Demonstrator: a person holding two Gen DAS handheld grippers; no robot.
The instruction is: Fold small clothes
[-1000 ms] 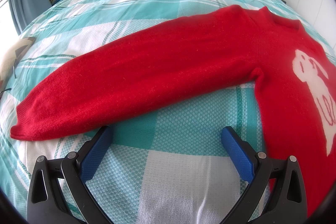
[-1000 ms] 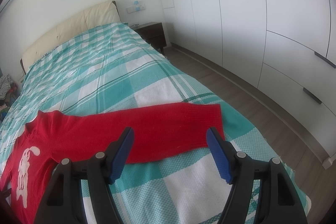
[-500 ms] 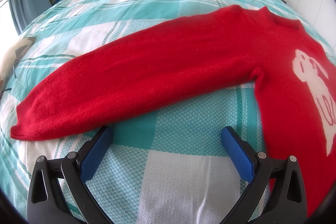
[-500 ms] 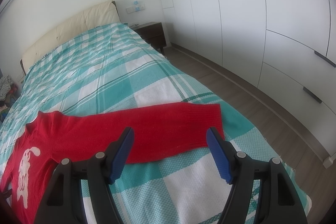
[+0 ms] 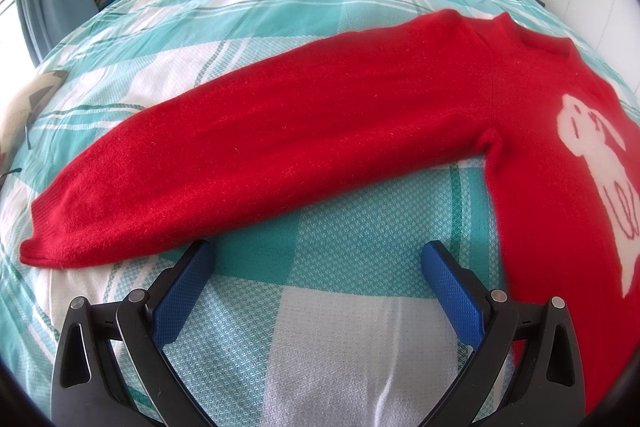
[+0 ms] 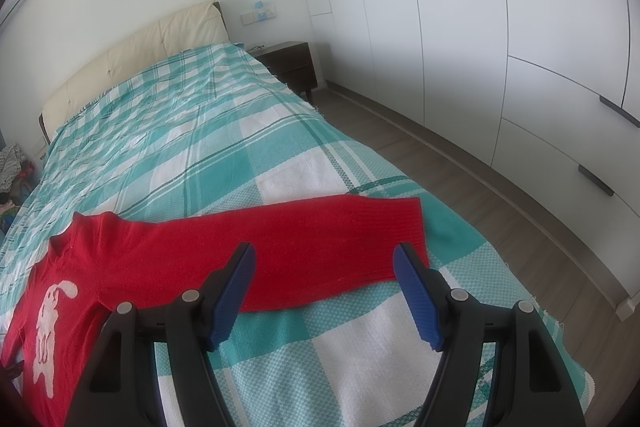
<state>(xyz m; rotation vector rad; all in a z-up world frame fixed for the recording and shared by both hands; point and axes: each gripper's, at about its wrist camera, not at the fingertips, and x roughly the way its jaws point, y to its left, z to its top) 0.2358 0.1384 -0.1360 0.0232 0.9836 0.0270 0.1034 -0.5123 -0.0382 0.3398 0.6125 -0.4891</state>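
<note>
My two blue-padded grippers hung wide and empty over a small red knitted sweater [image 5: 328, 131] spread flat on the bed.

The sweater lay front up on the teal-and-white checked woven bedspread [image 5: 320, 307], its white rabbit motif [image 5: 592, 163] showing on the chest and both sleeves stretched straight out to the sides. My left gripper [image 5: 318, 259] had its jaws wide apart with nothing between them, hovering just below one sleeve, near the cuff [image 5: 44, 227]. My right gripper [image 6: 324, 267] stood just as wide and held nothing, poised over the other sleeve [image 6: 304, 247] close to its ribbed cuff [image 6: 412, 231]. White flat-fronted wardrobe doors [image 6: 460, 47] ran along the wall beside the bed.
</note>
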